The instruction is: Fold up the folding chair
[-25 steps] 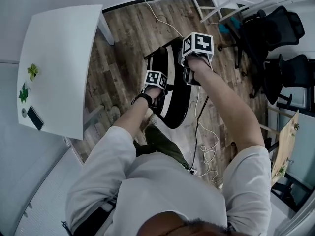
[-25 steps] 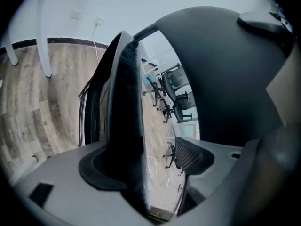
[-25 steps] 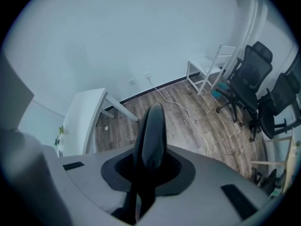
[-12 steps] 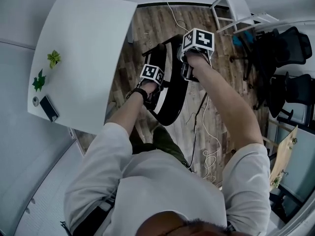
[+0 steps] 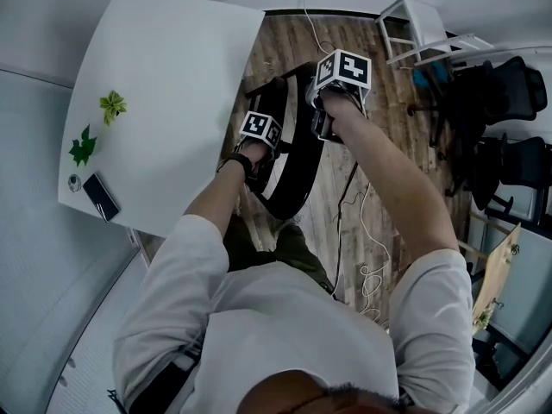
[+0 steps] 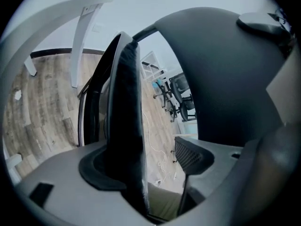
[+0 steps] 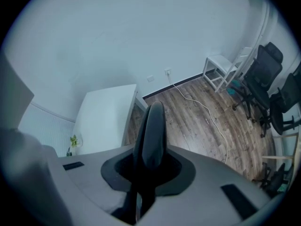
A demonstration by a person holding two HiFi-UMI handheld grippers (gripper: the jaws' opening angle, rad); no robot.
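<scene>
Head view shows the folding chair already flat, upright over the floor beside the long edge of the white table. The right gripper pinches its thin rim, probably to steady it. The left gripper, spread wide, straddles the padded edge, likely as a guide.

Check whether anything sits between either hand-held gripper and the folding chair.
Nothing visible does. The right hand-held gripper is closed on the folding chair at its thin edge. The left hand-held gripper has the chair's padded panel between its open jaws, with one pad apart from it. The white table stands beside the chair, not between.
</scene>
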